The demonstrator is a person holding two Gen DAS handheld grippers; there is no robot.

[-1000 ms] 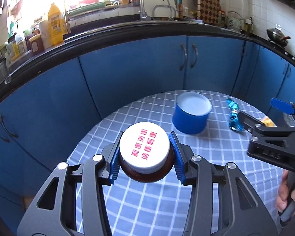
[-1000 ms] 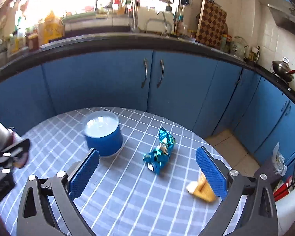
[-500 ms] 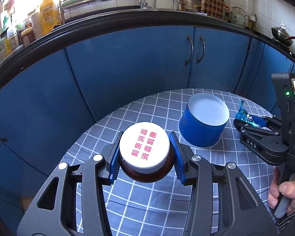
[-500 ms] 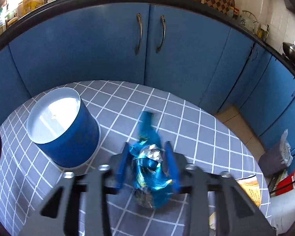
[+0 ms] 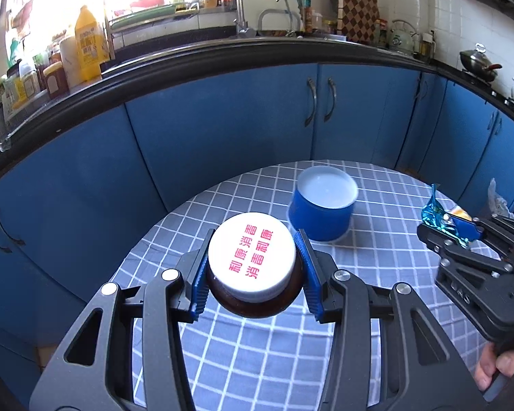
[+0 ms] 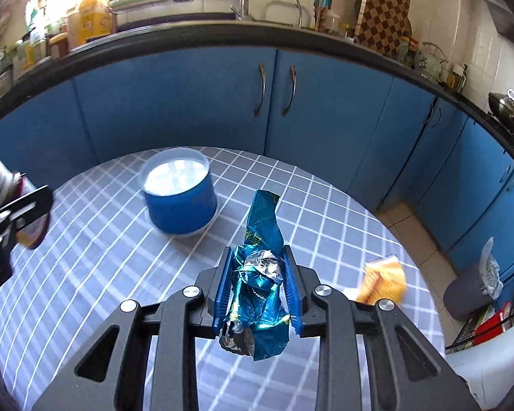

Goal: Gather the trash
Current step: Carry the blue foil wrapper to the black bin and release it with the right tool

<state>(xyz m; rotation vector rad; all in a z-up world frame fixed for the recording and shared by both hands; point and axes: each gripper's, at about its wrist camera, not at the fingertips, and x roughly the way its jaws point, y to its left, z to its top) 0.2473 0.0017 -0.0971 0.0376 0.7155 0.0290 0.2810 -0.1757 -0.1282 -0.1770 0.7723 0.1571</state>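
Note:
My left gripper [image 5: 252, 253] is shut on a brown bottle with a white cap printed in red [image 5: 252, 251], held above the checked tablecloth [image 5: 243, 359]. My right gripper [image 6: 256, 260] is shut on a crumpled teal foil wrapper [image 6: 258, 284], lifted off the table; it also shows in the left wrist view [image 5: 438, 217]. An open blue tub with a white inside [image 6: 178, 195] stands on the table ahead and to the left of the wrapper, and shows in the left wrist view [image 5: 323, 209]. A yellow-orange wrapper [image 6: 382, 279] lies on the table at the right.
The round table's edge [image 6: 425, 274] drops off close on the right. Blue kitchen cabinets [image 6: 222, 102] curve behind the table. A grey floor bin with a bag [image 6: 473, 287] stands on the floor at the right, beside a red and black rack [image 6: 497, 318].
My right gripper went from open to shut on the teal wrapper and has lifted it off the table. My left gripper still holds the bottle and has shifted a little.

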